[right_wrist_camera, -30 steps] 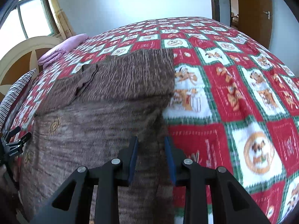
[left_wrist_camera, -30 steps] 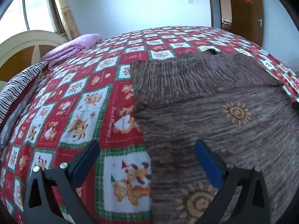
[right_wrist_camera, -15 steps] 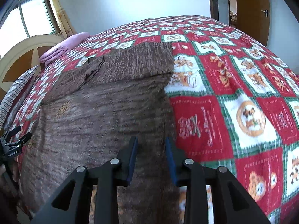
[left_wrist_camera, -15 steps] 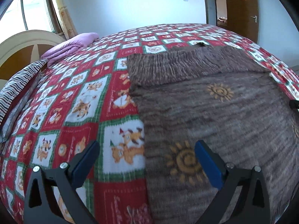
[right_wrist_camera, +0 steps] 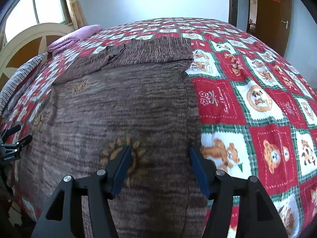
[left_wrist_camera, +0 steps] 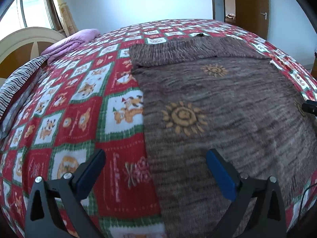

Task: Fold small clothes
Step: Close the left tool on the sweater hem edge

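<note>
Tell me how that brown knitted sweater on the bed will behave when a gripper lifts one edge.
The brown knitted sweater would probably flop and drape; its folded top band lies limp. The thick knit looks fairly heavy, so lifted parts would likely sag. It may drag on the quilt rather than slide.

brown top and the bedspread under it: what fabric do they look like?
Brown top: looks like a soft matte knit, judging by its streaky ribbed rows and woven-in yellow suns. Bedspread: probably printed, stitched cotton; dashed stitch lines frame the red and white squares. Exact fibres unclear.

sweater (left_wrist_camera: 227, 119) hem cut off, foreground blurred
</note>
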Available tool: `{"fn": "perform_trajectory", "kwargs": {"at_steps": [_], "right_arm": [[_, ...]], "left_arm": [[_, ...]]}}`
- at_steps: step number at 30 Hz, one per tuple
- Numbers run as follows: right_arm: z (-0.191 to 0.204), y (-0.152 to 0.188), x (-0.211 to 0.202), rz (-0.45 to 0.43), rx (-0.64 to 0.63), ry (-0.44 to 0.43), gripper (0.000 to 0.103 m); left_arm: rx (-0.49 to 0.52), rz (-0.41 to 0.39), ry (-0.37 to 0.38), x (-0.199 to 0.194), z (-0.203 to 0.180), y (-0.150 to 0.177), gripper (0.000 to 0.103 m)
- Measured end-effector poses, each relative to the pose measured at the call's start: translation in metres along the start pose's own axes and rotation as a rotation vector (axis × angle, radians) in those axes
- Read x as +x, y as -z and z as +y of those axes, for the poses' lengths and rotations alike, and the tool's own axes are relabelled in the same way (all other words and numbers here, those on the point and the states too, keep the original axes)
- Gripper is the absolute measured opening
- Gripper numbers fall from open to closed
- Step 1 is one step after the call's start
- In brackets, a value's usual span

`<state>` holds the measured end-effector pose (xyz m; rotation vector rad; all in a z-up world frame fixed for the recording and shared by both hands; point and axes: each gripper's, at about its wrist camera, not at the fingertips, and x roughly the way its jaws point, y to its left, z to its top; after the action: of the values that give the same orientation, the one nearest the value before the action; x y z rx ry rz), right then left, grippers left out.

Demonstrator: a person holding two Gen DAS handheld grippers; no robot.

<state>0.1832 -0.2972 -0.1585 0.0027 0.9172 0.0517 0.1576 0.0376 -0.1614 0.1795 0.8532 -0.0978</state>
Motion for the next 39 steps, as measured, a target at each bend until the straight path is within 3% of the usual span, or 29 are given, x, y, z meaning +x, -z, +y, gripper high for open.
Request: {"fn": "perform_trajectory", "kwargs": {"at_steps": [5, 13, 17, 20, 22, 23, 31, 34, 35, 38, 39], "right_arm": [[-0.001, 0.011, -0.011, -0.007, 0.003, -0.002, 0.063], [-0.01, 0.04, -0.028, 0.022, 0.03, -0.021, 0.063], [-0.014, 0.054, -0.034, 0.018, 0.046, -0.007, 0.064], [-0.015, 0.061, -0.036, 0.031, 0.049, -0.008, 0.066], [-0.013, 0.065, -0.039, 0.038, 0.041, -0.005, 0.066], [-0.013, 0.068, -0.041, 0.043, 0.038, -0.004, 0.066], [-0.012, 0.094, -0.053, 0.068, 0.049, -0.044, 0.066], [-0.013, 0.098, -0.053, 0.074, 0.057, -0.071, 0.066], [-0.013, 0.098, -0.052, 0.074, 0.061, -0.074, 0.066], [-0.013, 0.098, -0.052, 0.077, 0.062, -0.075, 0.066], [-0.012, 0.098, -0.053, 0.08, 0.059, -0.075, 0.063]], "left_arm": [[-0.019, 0.017, 0.039, -0.008, 0.001, 0.014, 0.097], [-0.054, 0.06, 0.172, -0.028, 0.002, 0.041, 0.072], [-0.046, 0.048, 0.2, -0.039, -0.004, 0.056, 0.065], [-0.04, 0.035, 0.224, -0.044, -0.006, 0.063, 0.048], [-0.035, 0.03, 0.249, -0.047, -0.008, 0.065, 0.017], [-0.032, 0.036, 0.264, -0.047, -0.009, 0.065, 0.012], [-0.048, -0.058, 0.247, -0.08, 0.008, 0.065, 0.008], [-0.051, -0.046, 0.244, -0.074, 0.012, 0.067, 0.009], [-0.051, -0.031, 0.213, -0.067, 0.012, 0.069, 0.01], [-0.059, 0.012, 0.179, -0.053, 0.007, 0.074, 0.017], [-0.058, 0.016, 0.149, -0.05, 0.006, 0.075, 0.027]]}}
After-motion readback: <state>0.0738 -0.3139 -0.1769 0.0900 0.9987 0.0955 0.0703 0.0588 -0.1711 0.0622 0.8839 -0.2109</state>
